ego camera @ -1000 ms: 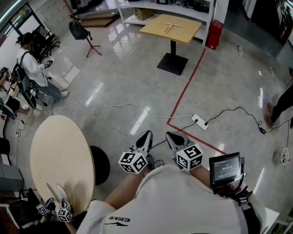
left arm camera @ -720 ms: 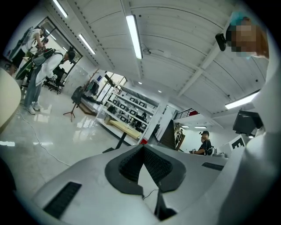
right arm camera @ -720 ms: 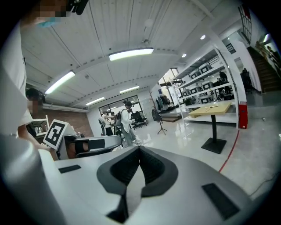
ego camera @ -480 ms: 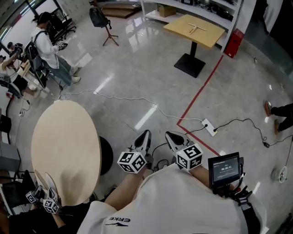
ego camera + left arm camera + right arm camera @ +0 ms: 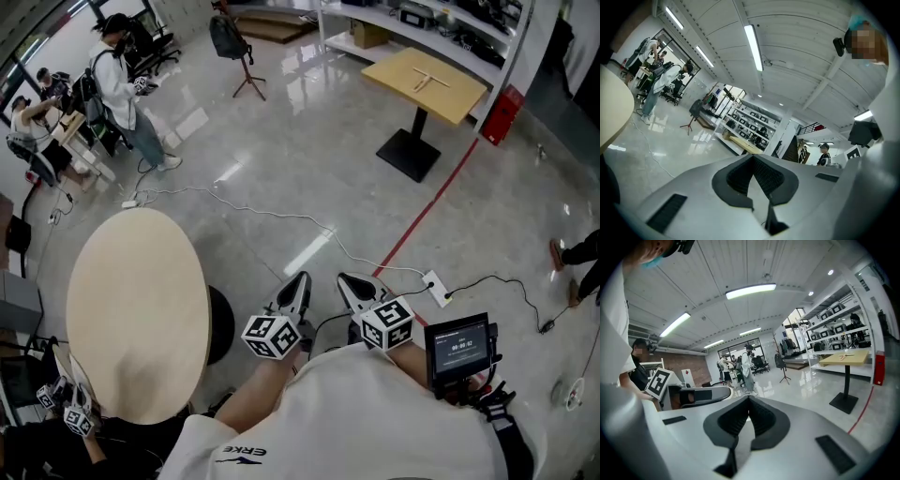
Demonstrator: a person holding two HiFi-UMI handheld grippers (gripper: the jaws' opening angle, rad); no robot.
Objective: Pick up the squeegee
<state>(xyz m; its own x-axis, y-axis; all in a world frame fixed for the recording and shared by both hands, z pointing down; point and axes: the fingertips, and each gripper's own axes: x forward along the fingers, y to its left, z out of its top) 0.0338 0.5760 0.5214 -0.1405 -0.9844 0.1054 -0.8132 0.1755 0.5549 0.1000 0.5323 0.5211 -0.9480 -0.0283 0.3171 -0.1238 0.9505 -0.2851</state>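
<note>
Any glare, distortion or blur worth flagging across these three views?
Head view: sharp, edges bowed, white glare streaks on the glossy floor. Left gripper view: heavy fisheye, dark corners, left gripper slightly soft. Right gripper view: same fisheye, bright ceiling light, right gripper fills the bottom.

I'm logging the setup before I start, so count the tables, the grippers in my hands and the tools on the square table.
Tables: 2, the round table and the square table
Grippers in hand: 2, the left gripper and the right gripper, both shut
Tools on the square table: 1, what looks like a T-shaped squeegee
Total: 5
</note>
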